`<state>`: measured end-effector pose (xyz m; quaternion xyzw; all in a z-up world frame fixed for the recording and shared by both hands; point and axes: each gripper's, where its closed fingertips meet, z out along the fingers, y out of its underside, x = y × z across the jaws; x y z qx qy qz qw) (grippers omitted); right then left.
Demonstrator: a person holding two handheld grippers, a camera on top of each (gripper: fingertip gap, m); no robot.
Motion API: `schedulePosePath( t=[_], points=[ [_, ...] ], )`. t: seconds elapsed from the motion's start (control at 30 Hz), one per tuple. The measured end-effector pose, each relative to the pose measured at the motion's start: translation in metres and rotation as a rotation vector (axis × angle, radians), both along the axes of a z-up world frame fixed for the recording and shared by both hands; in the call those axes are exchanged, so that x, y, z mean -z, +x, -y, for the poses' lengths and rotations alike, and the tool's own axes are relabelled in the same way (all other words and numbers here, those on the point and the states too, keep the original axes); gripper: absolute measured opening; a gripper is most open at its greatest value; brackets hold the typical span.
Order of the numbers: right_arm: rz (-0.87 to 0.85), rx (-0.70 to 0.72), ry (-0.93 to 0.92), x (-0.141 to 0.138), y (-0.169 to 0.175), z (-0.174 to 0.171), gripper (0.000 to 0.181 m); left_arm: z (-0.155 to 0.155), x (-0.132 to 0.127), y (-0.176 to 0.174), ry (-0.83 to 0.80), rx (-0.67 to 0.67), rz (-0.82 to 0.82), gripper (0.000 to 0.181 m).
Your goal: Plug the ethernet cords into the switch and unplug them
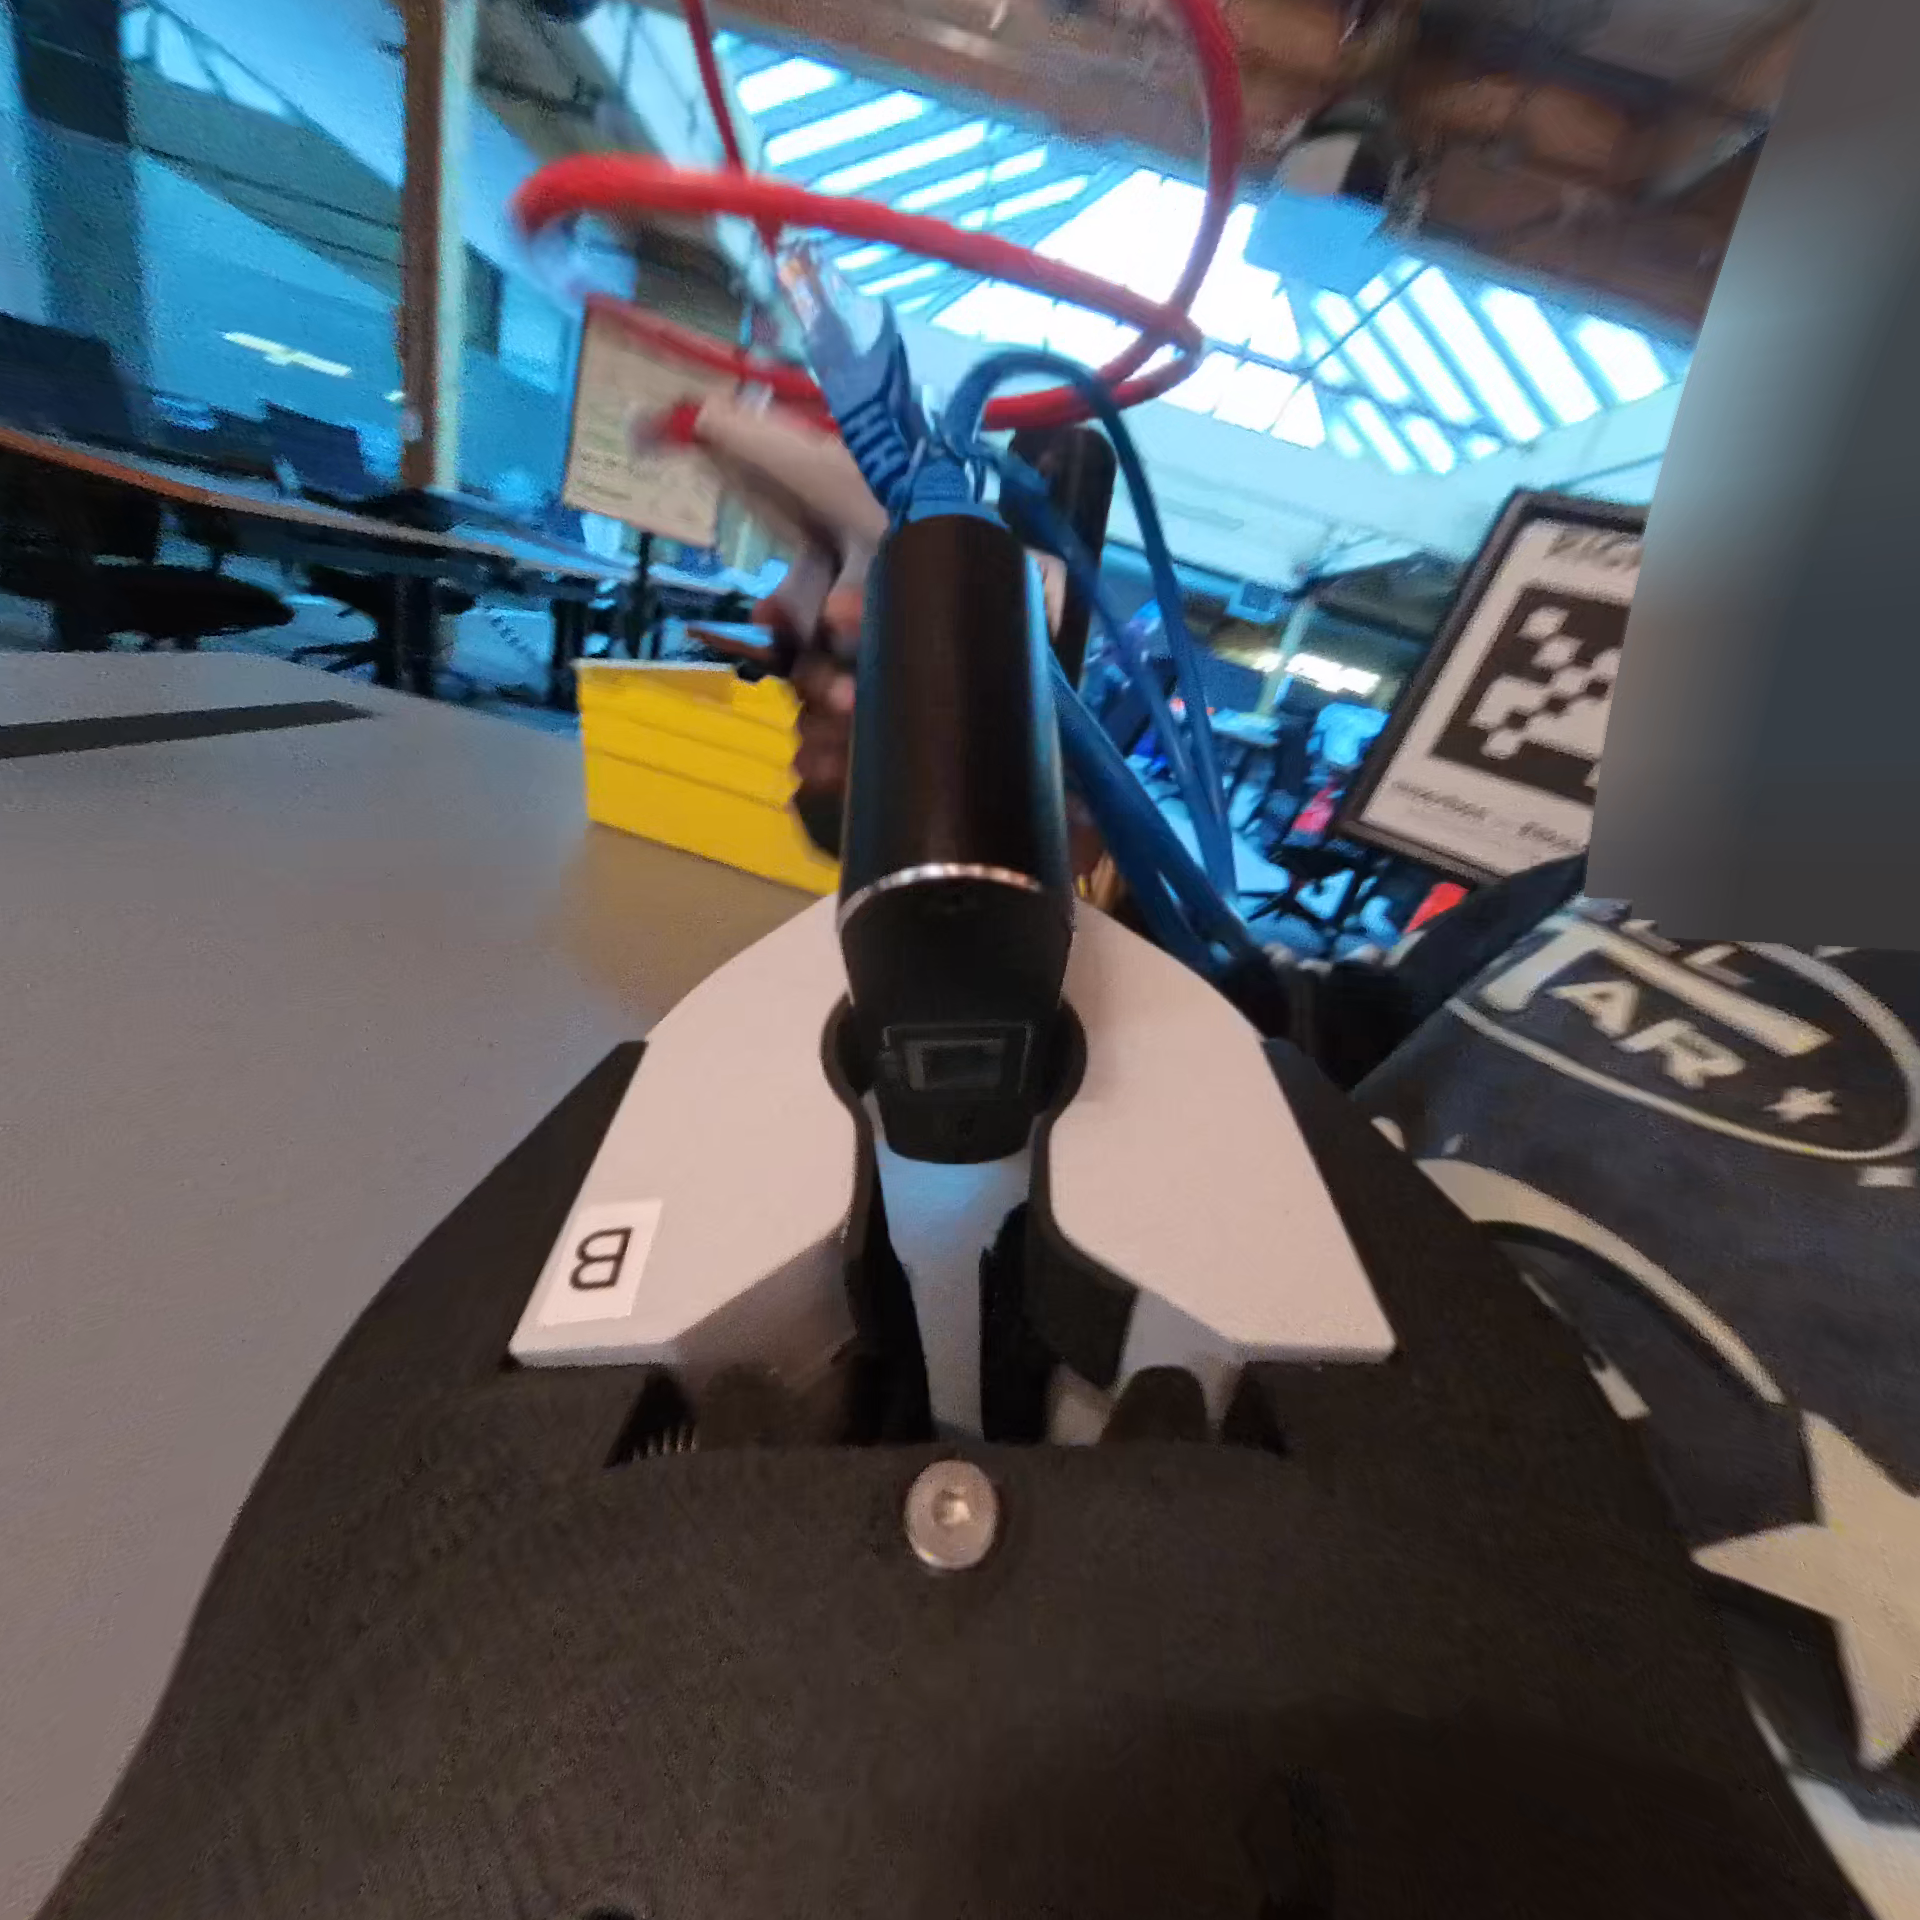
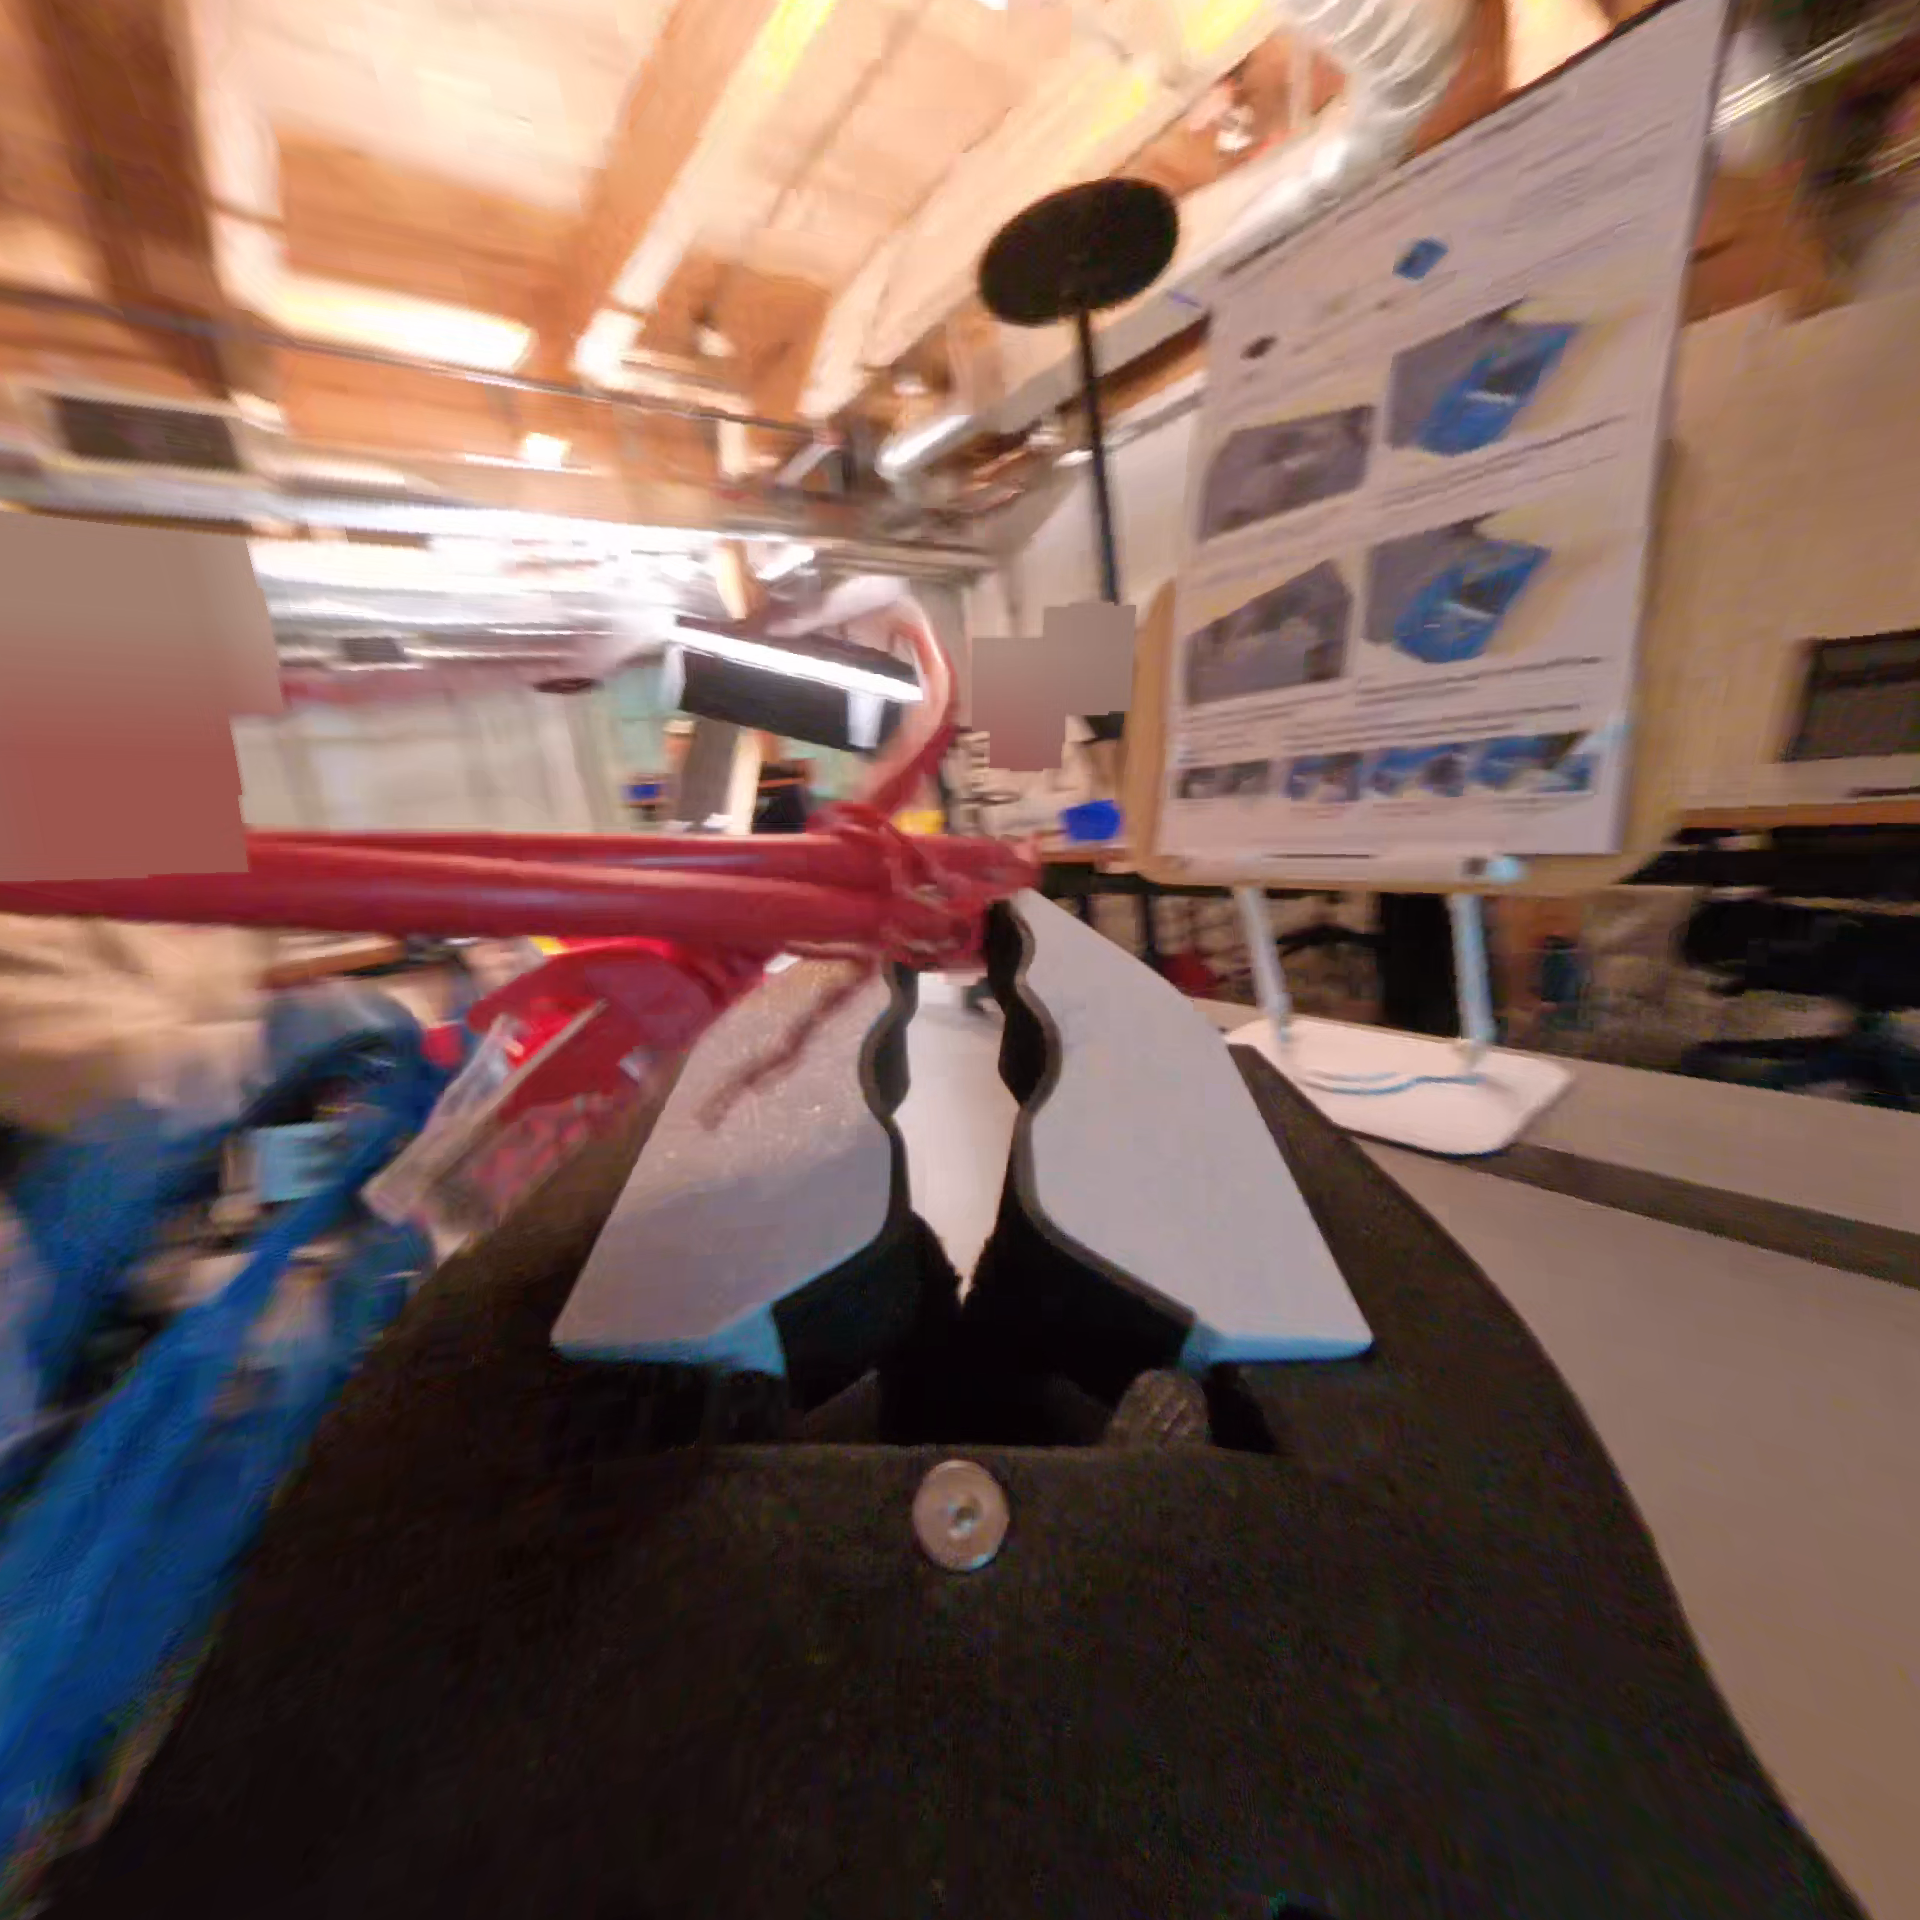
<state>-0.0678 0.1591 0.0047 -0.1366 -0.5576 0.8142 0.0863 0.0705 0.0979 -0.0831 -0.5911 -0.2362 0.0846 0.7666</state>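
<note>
In the left wrist view my left gripper (image 1: 956, 997) is shut on a black cylindrical switch (image 1: 951, 727), held upright off the table, with an empty port facing the camera. A blue ethernet cord (image 1: 1164, 644) enters its far end, and a loose blue plug (image 1: 857, 364) sticks up beside it. A red cord (image 1: 894, 223) loops above. In the right wrist view my right gripper (image 2: 961, 925) is shut on the bundled red cord (image 2: 540, 883) at its fingertips. The red cord's clear plug (image 2: 499, 1112) hangs to the left, above the blurred blue cord (image 2: 187, 1403).
A grey table (image 1: 260, 987) carries a yellow block (image 1: 686, 758) and a framed sign with a black-and-white pattern (image 1: 1507, 707). A dark cloth with a white star (image 1: 1714, 1247) lies at the right. A poster board on a white stand (image 2: 1434, 499) stands on the table to the right.
</note>
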Motion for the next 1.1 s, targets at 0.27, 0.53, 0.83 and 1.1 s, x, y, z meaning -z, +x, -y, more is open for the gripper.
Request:
schedulePosePath(
  t=[0.27,0.53,0.83,1.1],
  points=[
    [-0.211,-0.015,0.293,-0.018,0.027,-0.008,0.013,0.046,-0.019,-0.023,0.271,-0.164,0.056,0.025],
    [-0.382,0.215,0.834,0.038,0.015,0.005,0.013,0.067,-0.021,-0.032,0.317,-0.293,0.055,0.025],
    [-0.548,0.435,0.986,0.036,0.004,-0.003,0.013,0.071,-0.01,-0.041,0.242,-0.394,0.088,0.026],
    [-0.447,0.769,0.989,0.0,-0.039,-0.094,0.013,0.072,-0.01,-0.041,0.244,-0.398,0.085,0.026]
  ],
)
